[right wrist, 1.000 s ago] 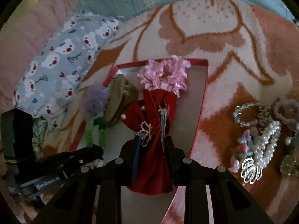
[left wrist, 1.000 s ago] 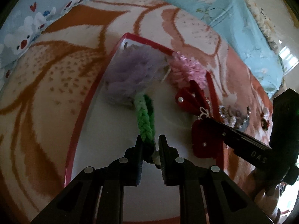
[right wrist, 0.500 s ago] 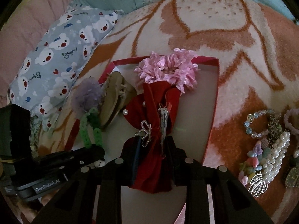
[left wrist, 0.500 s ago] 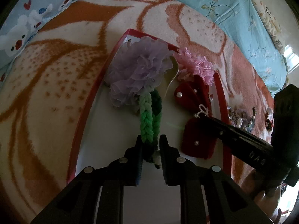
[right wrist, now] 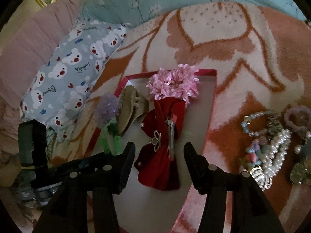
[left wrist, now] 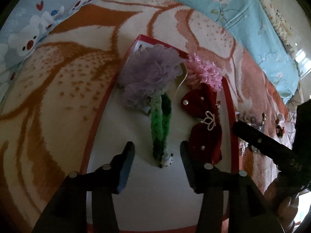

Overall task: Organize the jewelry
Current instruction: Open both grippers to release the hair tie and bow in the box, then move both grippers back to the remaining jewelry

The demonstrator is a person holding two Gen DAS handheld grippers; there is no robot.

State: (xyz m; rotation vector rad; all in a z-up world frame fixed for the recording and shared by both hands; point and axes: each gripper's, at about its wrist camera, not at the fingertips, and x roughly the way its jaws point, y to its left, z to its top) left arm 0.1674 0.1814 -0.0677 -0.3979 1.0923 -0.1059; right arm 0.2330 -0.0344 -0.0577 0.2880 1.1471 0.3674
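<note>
Jewelry and hair pieces lay partly sorted in a shallow red-rimmed white tray [left wrist: 91, 136] set on an orange-and-cream patterned blanket [left wrist: 58, 89].

Left gripper [left wrist: 157, 150]: jaws stood wide apart, holding nothing, low over the tray floor. Green braided band [left wrist: 160, 124] lay flat between the fingers' line, its small white spotted charm at the near end, touching neither finger.

Lilac ruffled scrunchie [left wrist: 149, 77] sat at the band's far end, touching it. Pink ruffled scrunchie [right wrist: 173, 84] lay at the tray's far edge. Tan claw clip [right wrist: 130, 110] lay between the two scrunchies.

Right gripper [right wrist: 159, 151]: jaws also spread, empty. Dark red velvet bow [right wrist: 161, 151] with pearl studs, a small rhinestone crown and a metal clip lay on the tray floor between the open fingers; contact could not be judged.

Outside the tray, on the blanket to the right: a loose cluster of beaded bracelets and a pearl comb [right wrist: 272, 147], well apart from the tray. Bear-print grey pillow [right wrist: 72, 71] lay far left.
</note>
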